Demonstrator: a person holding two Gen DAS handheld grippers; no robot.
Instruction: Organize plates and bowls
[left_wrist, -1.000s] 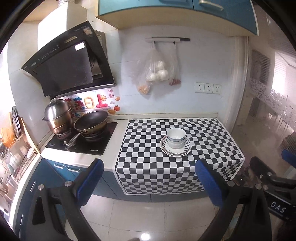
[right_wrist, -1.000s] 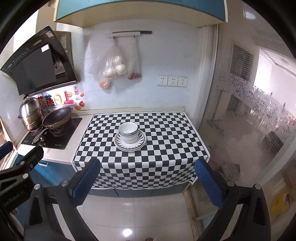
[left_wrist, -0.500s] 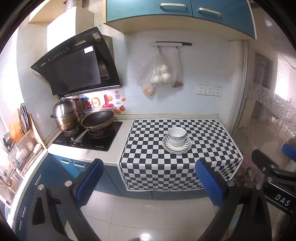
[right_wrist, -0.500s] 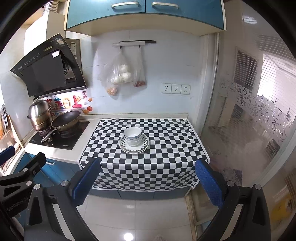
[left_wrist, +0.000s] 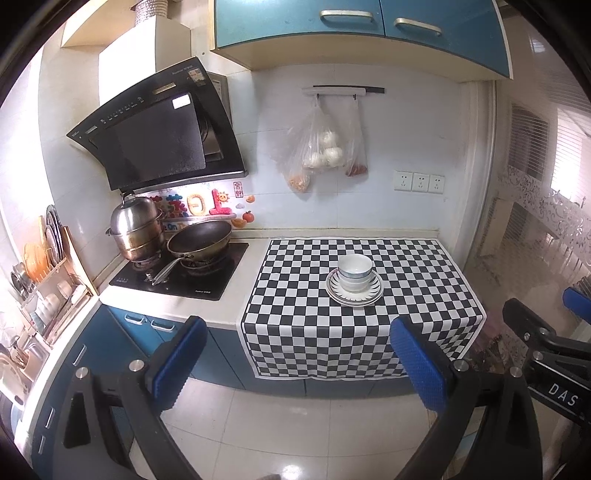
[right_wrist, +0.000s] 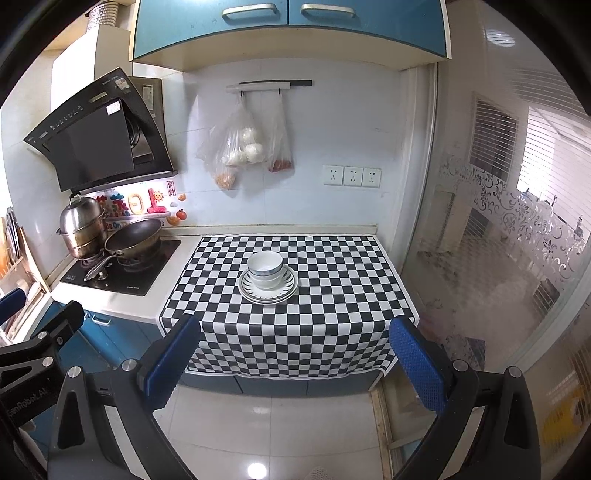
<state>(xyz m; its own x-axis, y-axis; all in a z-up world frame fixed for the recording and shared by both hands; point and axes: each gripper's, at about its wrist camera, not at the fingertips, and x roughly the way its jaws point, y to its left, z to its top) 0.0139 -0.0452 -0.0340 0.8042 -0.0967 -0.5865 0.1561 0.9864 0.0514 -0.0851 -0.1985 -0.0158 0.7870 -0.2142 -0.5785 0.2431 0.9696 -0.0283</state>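
White bowls (left_wrist: 354, 272) sit stacked on stacked striped-rim plates (left_wrist: 373, 291) in the middle of the black-and-white checkered cloth (left_wrist: 295, 314) on the counter. They also show in the right wrist view: bowls (right_wrist: 265, 268) on plates (right_wrist: 288, 290). My left gripper (left_wrist: 299, 354) is open and empty, held back over the floor in front of the counter. My right gripper (right_wrist: 295, 354) is open and empty, also back from the counter. Each gripper shows at the edge of the other's view.
A stove (left_wrist: 184, 275) with a steel pot (left_wrist: 136, 232) and a wok (left_wrist: 201, 243) lies left of the cloth. A dish rack (left_wrist: 44, 273) stands at far left. Bags (left_wrist: 321, 151) hang on the wall. A glass partition (right_wrist: 517, 240) is on the right.
Both grippers have drawn back and tilted up from the counter; the plates and bowls look smaller and the upper cabinets have come into view. The stack has not moved.
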